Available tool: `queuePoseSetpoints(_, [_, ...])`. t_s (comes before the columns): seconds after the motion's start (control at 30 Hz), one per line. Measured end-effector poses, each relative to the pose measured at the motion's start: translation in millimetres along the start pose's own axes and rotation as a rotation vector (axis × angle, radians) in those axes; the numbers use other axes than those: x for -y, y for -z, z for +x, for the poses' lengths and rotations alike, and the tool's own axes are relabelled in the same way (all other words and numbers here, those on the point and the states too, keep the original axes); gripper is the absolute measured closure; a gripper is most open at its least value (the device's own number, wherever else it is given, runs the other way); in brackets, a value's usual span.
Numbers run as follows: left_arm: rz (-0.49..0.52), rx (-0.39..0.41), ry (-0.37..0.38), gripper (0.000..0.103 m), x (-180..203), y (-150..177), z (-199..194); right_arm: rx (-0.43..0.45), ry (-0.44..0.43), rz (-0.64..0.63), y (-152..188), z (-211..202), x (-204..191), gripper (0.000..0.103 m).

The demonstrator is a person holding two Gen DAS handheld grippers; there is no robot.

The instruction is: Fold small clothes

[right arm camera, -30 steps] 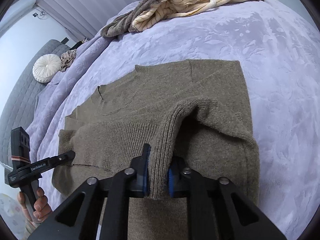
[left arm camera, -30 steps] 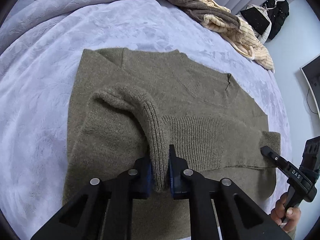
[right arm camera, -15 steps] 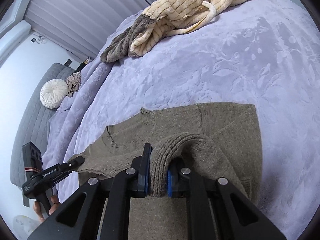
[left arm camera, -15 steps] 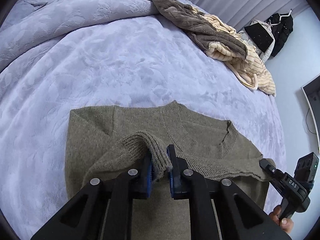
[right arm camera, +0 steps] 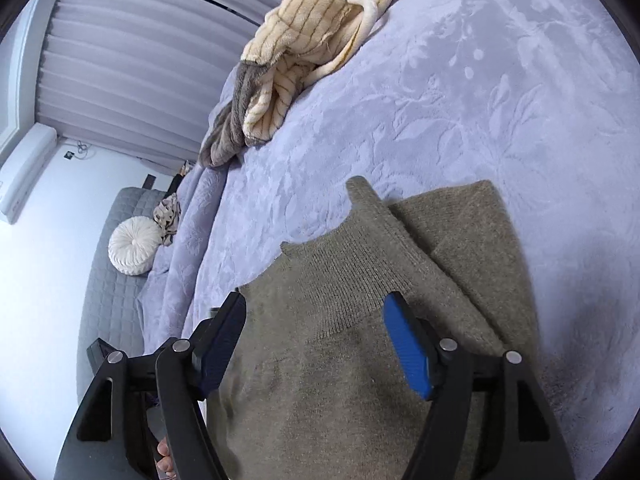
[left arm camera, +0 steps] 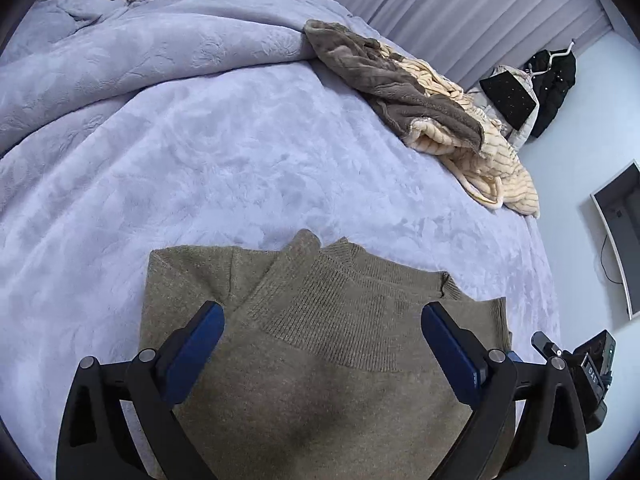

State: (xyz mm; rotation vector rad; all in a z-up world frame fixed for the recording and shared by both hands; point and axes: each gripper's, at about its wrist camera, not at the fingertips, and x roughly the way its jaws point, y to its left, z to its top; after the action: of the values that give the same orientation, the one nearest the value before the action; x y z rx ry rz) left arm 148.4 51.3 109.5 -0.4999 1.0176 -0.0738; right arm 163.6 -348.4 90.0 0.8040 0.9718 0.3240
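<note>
An olive-brown knit sweater point(left arm camera: 320, 340) lies folded on the lavender bedspread point(left arm camera: 200, 152), its ribbed hem laid over the upper part near the collar. My left gripper point(left arm camera: 322, 320) is open just above the folded cloth and holds nothing. In the right wrist view the same sweater point(right arm camera: 360, 360) lies under my right gripper point(right arm camera: 316, 320), which is open and empty too. The right gripper also shows at the right edge of the left wrist view point(left arm camera: 576, 364).
A heap of cream striped and grey-brown clothes point(left arm camera: 432, 108) lies at the far side of the bed, also in the right wrist view point(right arm camera: 304, 52). A round white cushion point(right arm camera: 134, 245) sits on a grey sofa. Dark clothes point(left arm camera: 552, 80) hang by the wall, near a monitor point(left arm camera: 620, 240).
Both grippers carried the sweater's lower edge up toward the collar, then opened and let it go. The ribbed hem now lies flat over the upper part.
</note>
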Motion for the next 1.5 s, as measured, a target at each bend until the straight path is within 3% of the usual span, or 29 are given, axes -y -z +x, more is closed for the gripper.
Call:
queuePoseSetpoints(0.07, [0.040, 0.017, -0.005, 0.004, 7, 2, -3, 0.015, 0.054, -0.102, 1, -1, -15, 0.028])
queuePoseSetpoints(0.2, [0.193, -0.034, -0.053, 0.004, 36, 15, 22, -0.034, 0.168, -0.342, 11, 24, -55, 0.028])
queuePoseSetpoints(0.33, [0.287, -0.033, -0.201, 0.004, 41, 21, 50, -0.064, 0.394, -0.590, 25, 64, -77, 0.028])
queuePoseSetpoints(0.43, [0.316, -0.050, -0.275, 0.004, 29, 21, 68, -0.062, 0.567, -0.658, 22, 81, -66, 0.028])
queuePoseSetpoints(0.5, [0.323, -0.071, -0.331, 0.004, 17, 20, 79, -0.094, 0.579, -0.633, 15, 84, -48, 0.029])
queuePoseSetpoints(0.6, [0.259, -0.099, -0.283, 0.004, -1, 15, 81, -0.085, 0.537, -0.583, 7, 73, -34, 0.029])
queuePoseSetpoints(0.7, [0.262, -0.077, -0.317, 0.004, 2, 16, 68, -0.072, 0.553, -0.569, 10, 65, -40, 0.029])
queuePoseSetpoints(0.87, [0.289, -0.015, -0.274, 0.004, 23, 38, 28, -0.024, 0.492, -0.593, 41, 34, -66, 0.028])
queuePoseSetpoints(1.0, [0.324, -0.004, -0.244, 0.004, 45, 66, 8, -0.053, 0.457, -0.632, 74, 27, -77, 0.028])
queuePoseSetpoints(1.07, [0.367, -0.005, -0.270, 0.004, 54, 79, 9, -0.072, 0.476, -0.675, 88, 32, -79, 0.028])
queuePoseSetpoints(1.2, [0.387, -0.087, -0.354, 0.003, 43, 96, 36, -0.120, 0.544, -0.706, 102, 41, -63, 0.029])
queuePoseSetpoints(1.37, [0.310, -0.088, -0.345, 0.002, 24, 97, 17, -0.088, 0.581, -0.620, 88, 12, -37, 0.028])
queuePoseSetpoints(1.5, [0.243, -0.077, -0.233, 0.002, 25, 112, -7, -0.044, 0.557, -0.586, 95, -12, -45, 0.027])
